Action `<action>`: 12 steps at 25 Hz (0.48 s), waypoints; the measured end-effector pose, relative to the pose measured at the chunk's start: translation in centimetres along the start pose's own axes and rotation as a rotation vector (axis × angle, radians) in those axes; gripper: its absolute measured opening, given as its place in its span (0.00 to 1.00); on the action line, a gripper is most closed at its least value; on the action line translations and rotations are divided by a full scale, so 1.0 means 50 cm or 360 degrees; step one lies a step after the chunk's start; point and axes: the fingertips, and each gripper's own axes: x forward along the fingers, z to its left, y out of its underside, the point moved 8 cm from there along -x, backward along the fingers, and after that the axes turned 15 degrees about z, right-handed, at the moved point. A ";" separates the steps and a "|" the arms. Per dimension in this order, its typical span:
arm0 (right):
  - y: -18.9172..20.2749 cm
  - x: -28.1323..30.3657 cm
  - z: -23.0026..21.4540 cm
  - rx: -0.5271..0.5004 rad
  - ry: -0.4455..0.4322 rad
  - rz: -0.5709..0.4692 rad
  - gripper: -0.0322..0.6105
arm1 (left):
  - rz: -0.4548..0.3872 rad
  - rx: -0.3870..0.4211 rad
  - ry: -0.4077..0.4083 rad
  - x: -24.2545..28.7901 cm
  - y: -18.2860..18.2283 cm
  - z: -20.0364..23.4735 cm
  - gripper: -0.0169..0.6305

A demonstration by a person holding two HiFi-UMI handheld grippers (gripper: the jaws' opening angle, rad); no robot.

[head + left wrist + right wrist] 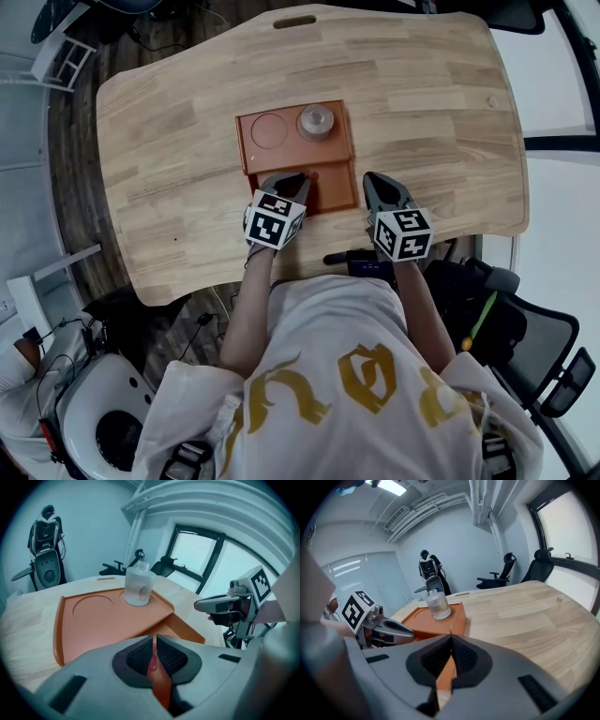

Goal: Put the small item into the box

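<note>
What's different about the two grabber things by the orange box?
The left gripper is pinching the orange box's front flap; the right gripper pinches nothing. The left gripper sits over the box, the right gripper beside it, over the wooden table. Both have their jaws closed, and both carry a black-and-white marker cube.

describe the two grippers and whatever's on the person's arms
Left gripper and right gripper match: smooth grey tapered shells, black mesh-textured pads, and on each a white cube printed with black square markers. No cables show. The person wears a white short-sleeved shirt with gold print; forearms are uncovered.
</note>
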 end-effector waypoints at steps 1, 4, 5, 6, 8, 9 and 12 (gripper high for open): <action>-0.002 -0.003 0.004 -0.0004 -0.0002 -0.0012 0.07 | -0.0031 -0.0013 -0.0007 -0.011 -0.001 0.000 0.07; -0.008 -0.013 0.022 -0.0021 -0.0012 -0.0047 0.07 | -0.0130 -0.0071 -0.0020 -0.045 0.002 0.004 0.05; -0.010 -0.017 0.029 -0.0021 -0.0018 -0.0062 0.07 | -0.0167 -0.0096 -0.0017 -0.056 0.004 0.005 0.05; -0.012 -0.021 0.035 -0.0016 -0.0025 -0.0080 0.07 | -0.0204 -0.0119 -0.0013 -0.066 0.005 0.006 0.05; -0.019 -0.031 0.045 -0.0003 -0.0036 -0.0121 0.07 | -0.0274 -0.0146 -0.0017 -0.085 0.005 0.005 0.05; -0.023 -0.037 0.050 -0.0004 -0.0036 -0.0140 0.07 | -0.0309 -0.0148 -0.0026 -0.095 0.004 0.004 0.05; -0.031 -0.057 0.067 -0.0018 -0.0033 -0.0192 0.07 | -0.0408 -0.0131 -0.0051 -0.128 -0.001 -0.005 0.04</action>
